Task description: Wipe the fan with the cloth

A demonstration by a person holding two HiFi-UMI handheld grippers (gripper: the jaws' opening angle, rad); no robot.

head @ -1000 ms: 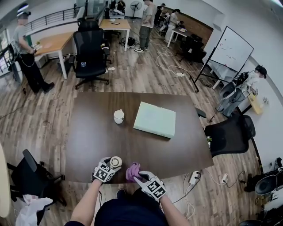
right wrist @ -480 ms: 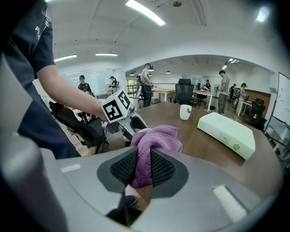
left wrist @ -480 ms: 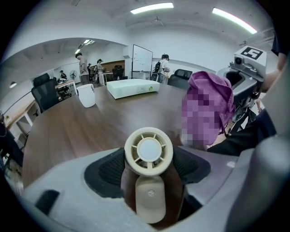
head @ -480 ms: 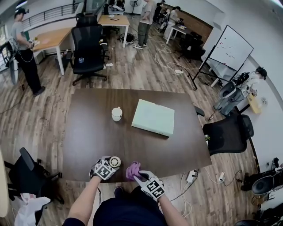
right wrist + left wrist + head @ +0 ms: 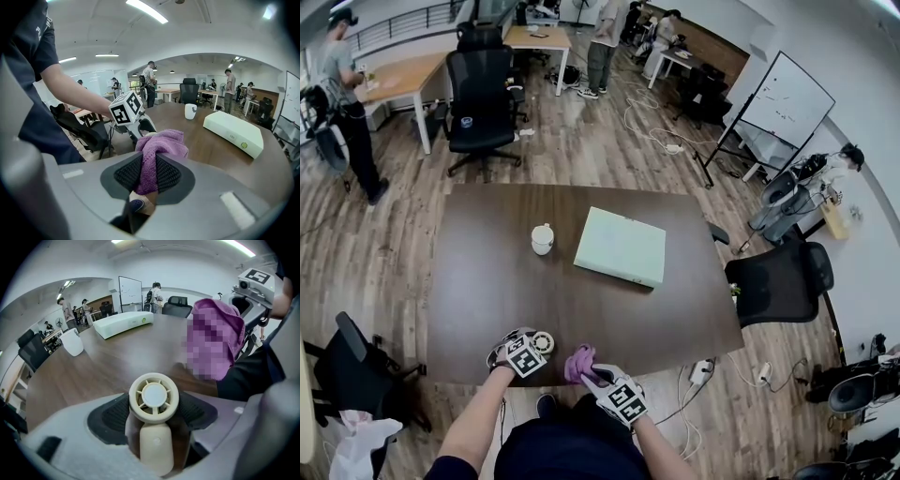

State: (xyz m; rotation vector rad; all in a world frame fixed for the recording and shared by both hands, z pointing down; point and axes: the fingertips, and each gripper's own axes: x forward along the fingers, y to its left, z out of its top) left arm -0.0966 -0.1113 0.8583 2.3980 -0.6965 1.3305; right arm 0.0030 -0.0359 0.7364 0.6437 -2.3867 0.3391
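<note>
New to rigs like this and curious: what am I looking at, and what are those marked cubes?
A person holds a two-jaw gripper in each hand; the marked cubes are part of those. The head view looks down from a camera on the person's head; each gripper view rides on its gripper. The left gripper clamps a small fan, the right gripper a purple cloth. On the table are a cup and a pale green box.
</note>
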